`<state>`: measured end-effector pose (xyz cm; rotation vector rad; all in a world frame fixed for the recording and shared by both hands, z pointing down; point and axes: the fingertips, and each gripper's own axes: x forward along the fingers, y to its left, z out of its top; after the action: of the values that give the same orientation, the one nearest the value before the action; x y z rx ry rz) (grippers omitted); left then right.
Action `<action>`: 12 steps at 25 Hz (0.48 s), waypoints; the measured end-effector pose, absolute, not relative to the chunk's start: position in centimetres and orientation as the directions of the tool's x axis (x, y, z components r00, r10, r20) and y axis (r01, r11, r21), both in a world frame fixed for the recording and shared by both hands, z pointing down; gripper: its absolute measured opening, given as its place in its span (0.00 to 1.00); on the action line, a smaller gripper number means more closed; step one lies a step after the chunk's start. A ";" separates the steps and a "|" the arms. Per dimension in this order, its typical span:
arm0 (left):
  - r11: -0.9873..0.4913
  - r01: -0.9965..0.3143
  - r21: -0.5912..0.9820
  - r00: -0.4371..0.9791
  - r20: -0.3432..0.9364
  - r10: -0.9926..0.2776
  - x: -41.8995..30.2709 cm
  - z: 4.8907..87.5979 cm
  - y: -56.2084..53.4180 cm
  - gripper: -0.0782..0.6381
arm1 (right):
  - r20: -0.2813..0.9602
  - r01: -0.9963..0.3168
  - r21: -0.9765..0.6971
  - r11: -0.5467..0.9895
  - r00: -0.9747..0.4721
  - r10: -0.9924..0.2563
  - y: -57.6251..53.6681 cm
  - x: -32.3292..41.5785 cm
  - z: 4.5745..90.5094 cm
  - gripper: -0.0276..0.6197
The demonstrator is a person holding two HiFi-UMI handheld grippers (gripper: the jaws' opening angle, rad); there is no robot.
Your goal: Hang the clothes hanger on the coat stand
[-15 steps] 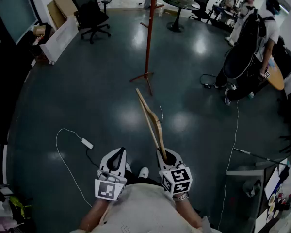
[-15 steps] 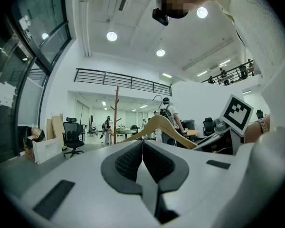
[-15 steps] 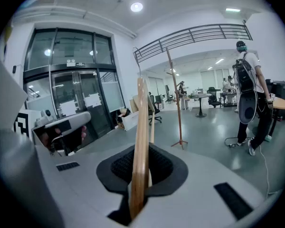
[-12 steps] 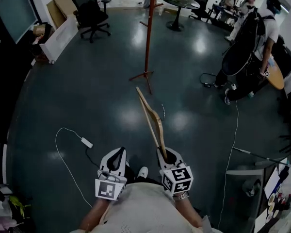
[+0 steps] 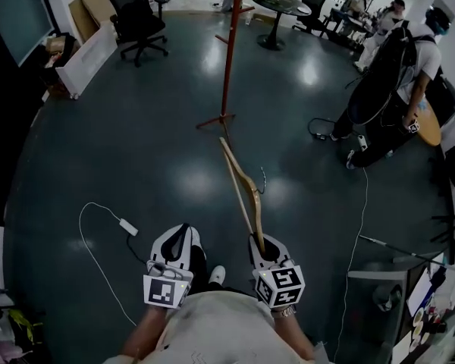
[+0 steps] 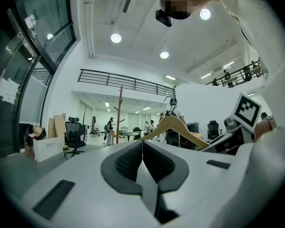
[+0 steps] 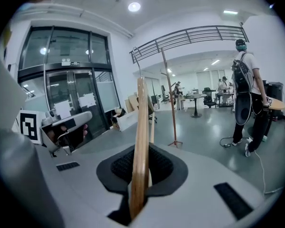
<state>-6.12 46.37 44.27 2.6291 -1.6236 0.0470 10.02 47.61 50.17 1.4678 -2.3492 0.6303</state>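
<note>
A wooden clothes hanger [image 5: 243, 184] sticks forward out of my right gripper [image 5: 264, 247], which is shut on one end of it. In the right gripper view the hanger [image 7: 141, 141] rises between the dark pads, its metal hook at the top. The red-brown coat stand [image 5: 227, 55] is upright on the dark floor a few steps ahead, also seen as the coat stand [image 7: 170, 99] in the right gripper view. My left gripper [image 5: 174, 245] is shut and holds nothing; its pads meet at the left gripper [image 6: 142, 156]. The hanger [image 6: 178, 129] shows to its right.
A person with a black backpack [image 5: 398, 74] stands at the right, cables on the floor near the feet. An office chair [image 5: 136, 17] and a white bench [image 5: 80, 55] are at the back left. A white cable with an adapter [image 5: 125, 226] lies at my left.
I have stepped forward a little: the coat stand's base is nearer to the hanger's tip. Both grippers keep their hold and stance.
</note>
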 end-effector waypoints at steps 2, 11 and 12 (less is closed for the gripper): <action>-0.440 -0.896 0.058 0.443 0.039 -0.896 -6.3 44.5 44.7 0.13 | 0.483 -0.905 -0.210 0.369 -0.424 -0.766 46.5 10.1 50.5 0.12; -0.453 -0.882 0.129 0.453 -0.027 -0.891 -7.0 44.1 35.6 0.13 | 0.511 -0.918 -0.218 0.332 -0.397 -0.763 38.8 9.2 51.5 0.12; -0.457 -0.880 0.126 0.458 -0.029 -0.889 -7.2 43.9 34.6 0.13 | 0.506 -0.918 -0.215 0.333 -0.396 -0.766 37.8 8.9 51.2 0.12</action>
<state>-7.17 34.57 43.86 2.6022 -1.5837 -0.1381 8.95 37.83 51.23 1.5035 -2.2884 0.6825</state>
